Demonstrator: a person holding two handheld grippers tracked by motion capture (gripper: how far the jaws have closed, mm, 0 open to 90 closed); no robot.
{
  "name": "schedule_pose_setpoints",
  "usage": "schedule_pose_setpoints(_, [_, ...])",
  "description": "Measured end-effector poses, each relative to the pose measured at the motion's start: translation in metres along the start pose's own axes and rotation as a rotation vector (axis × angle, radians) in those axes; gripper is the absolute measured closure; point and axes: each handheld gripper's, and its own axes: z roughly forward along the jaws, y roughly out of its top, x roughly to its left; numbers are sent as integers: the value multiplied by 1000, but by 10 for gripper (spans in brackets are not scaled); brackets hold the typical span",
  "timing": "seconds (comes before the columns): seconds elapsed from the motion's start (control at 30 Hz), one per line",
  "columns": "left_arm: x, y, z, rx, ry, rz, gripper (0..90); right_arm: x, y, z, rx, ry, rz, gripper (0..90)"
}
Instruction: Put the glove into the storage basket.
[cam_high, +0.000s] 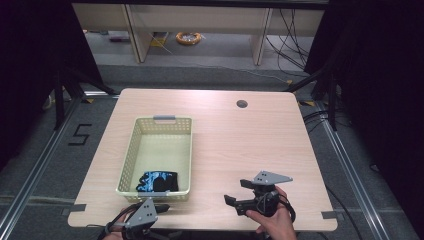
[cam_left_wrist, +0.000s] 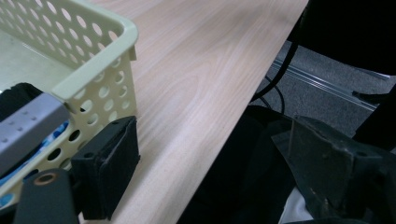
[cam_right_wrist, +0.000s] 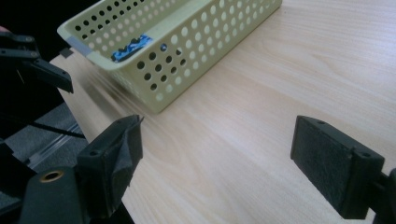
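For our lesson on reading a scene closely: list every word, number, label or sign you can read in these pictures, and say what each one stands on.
"5": marked in black on the grey floor left of the table.
The black and blue item in the yellow basket bears a pattern, but it is too small and blurred to read as text.
Nothing else legible.

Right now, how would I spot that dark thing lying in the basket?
On the wooden table stands a pale yellow perforated basket, left of centre. In its near end lies a crumpled black and blue item, the one dark thing inside.
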Motion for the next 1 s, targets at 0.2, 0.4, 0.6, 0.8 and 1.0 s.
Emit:
schedule_pose_setpoints(0.2, [-3, -5, 3, 14, 14, 3, 160, -1, -9, -3, 12, -13, -26, 179])
schedule_pose_setpoints(0.4, [-6, -10, 7, 13, 5, 0, 160, -1, -20, -8, 22, -30, -35, 179])
schedule_pose_setpoints(0.6, [-6, -14, 8, 44, 5, -12, 160, 0, -28, -14, 22, -37, -55, 178])
schedule_pose_setpoints(0.8, [-5, -19, 8, 77, 3, 19, 160, 2, -35, -19, 45, -60, -70, 176])
schedule_pose_setpoints(1.0, [-5, -23, 8, 78, 14, 13, 159, 5, -43, -23, 63, -74, -67, 175])
